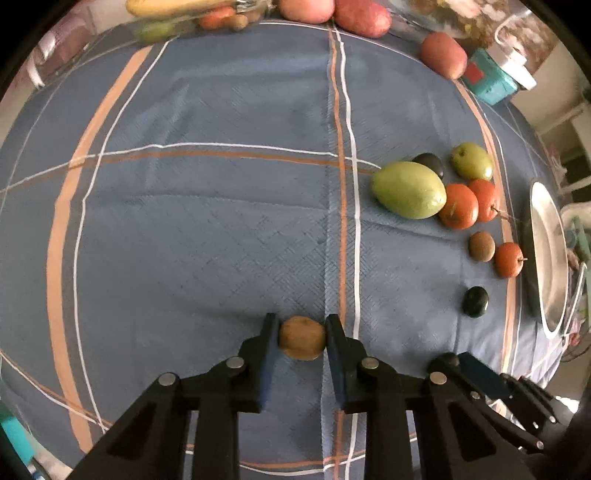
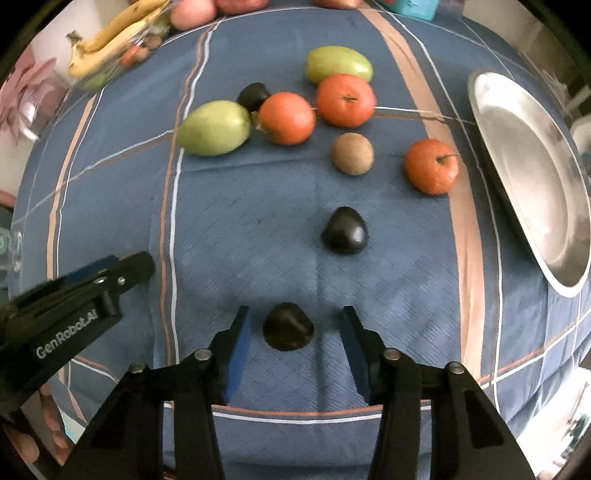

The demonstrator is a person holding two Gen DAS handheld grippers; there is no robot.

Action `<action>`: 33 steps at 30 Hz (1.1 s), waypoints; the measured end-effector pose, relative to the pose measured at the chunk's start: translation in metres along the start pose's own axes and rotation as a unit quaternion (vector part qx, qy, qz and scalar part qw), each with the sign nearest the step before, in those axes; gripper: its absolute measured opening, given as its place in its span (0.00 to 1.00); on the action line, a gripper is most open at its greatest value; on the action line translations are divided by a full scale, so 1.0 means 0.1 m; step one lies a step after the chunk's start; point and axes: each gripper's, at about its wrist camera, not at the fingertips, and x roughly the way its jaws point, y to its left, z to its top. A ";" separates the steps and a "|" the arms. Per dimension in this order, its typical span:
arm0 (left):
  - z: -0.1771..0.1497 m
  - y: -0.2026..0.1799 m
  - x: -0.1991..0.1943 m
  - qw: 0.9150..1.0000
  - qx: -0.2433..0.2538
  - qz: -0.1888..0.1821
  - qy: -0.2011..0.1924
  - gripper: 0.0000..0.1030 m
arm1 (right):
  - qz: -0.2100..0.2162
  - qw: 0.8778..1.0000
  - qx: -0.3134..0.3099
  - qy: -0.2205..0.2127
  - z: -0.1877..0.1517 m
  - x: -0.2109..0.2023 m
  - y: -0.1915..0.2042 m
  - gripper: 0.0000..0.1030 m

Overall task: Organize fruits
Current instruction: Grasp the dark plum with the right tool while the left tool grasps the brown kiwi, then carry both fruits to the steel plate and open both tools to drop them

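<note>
At the top edge of the left wrist view, the clear container (image 1: 199,18) of fruit is cut off and blurred. A black fruit (image 1: 428,164) hides partly behind the large green one (image 1: 408,190). The steel plate (image 2: 532,177) runs past the right wrist view's right edge.

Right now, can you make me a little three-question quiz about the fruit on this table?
1. True or false: the left gripper is squeezing a brown kiwi.
2. What lies between the right gripper's open fingers? A) orange B) dark fruit C) banana
3. Fill in: the silver plate holds ____ fruit.

Key: 1 true; 2 B; 3 no
</note>
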 end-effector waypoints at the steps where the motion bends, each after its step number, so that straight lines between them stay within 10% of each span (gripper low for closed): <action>1: 0.00 0.01 0.00 1.000 -0.002 0.001 -0.001 0.27 | 0.005 1.000 0.003 0.001 0.01 -0.01 -0.02 0.33; 13: -0.09 -0.09 -0.36 0.999 -0.037 0.014 -0.035 0.27 | 0.073 0.996 0.023 -0.036 -0.04 -0.36 -0.29 0.26; 20: -0.03 -0.36 -0.47 0.998 -0.042 0.014 -0.052 0.27 | 0.018 0.995 0.016 -0.094 0.00 -0.64 -0.37 0.26; 33: 0.05 -1.51 -0.54 0.994 0.035 -0.036 -0.093 0.27 | -0.080 0.966 0.184 -0.163 0.09 -0.91 -1.50 0.26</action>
